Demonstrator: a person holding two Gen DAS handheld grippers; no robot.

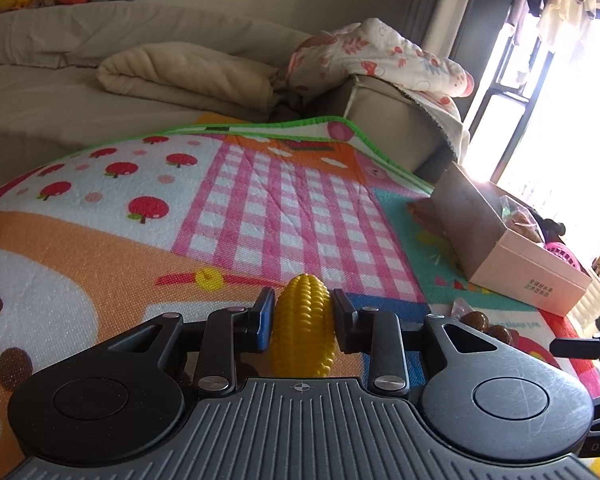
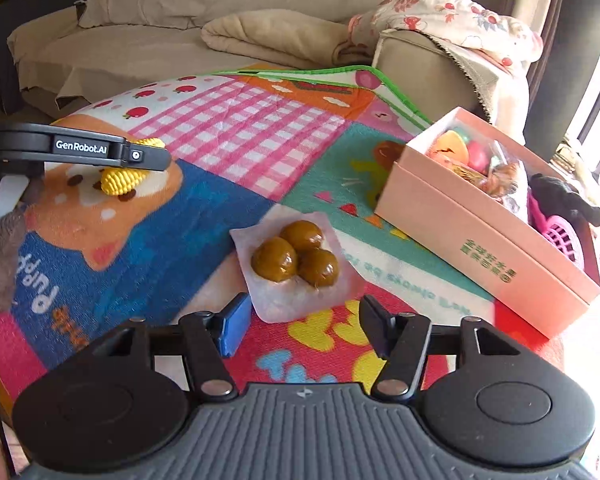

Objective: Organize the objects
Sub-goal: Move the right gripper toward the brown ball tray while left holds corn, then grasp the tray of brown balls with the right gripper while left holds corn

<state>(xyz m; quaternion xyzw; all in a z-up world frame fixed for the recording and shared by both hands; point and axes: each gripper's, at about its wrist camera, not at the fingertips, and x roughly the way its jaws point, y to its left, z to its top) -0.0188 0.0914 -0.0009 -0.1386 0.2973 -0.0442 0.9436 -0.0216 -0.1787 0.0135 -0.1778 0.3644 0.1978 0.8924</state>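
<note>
My left gripper [image 1: 303, 312] is shut on a yellow toy corn cob [image 1: 303, 320] and holds it above the colourful play mat [image 1: 260, 200]. From the right wrist view the same gripper [image 2: 156, 160] shows at the left with the corn [image 2: 122, 182] in it. My right gripper [image 2: 305, 320] is open and empty, just short of a clear packet of three brown balls [image 2: 296, 258] lying on the mat [image 2: 240, 128]. A pink open box [image 2: 484, 224] holding several toy foods stands at the right; it also shows in the left wrist view [image 1: 512, 248].
A beige sofa [image 2: 160, 32] with a folded blanket [image 2: 276, 38] and a floral quilt [image 2: 452, 16] runs behind the mat. A pink basket [image 2: 560, 240] and a black toy [image 2: 564, 196] sit right of the box. A bright window [image 1: 560, 140] is at the far right.
</note>
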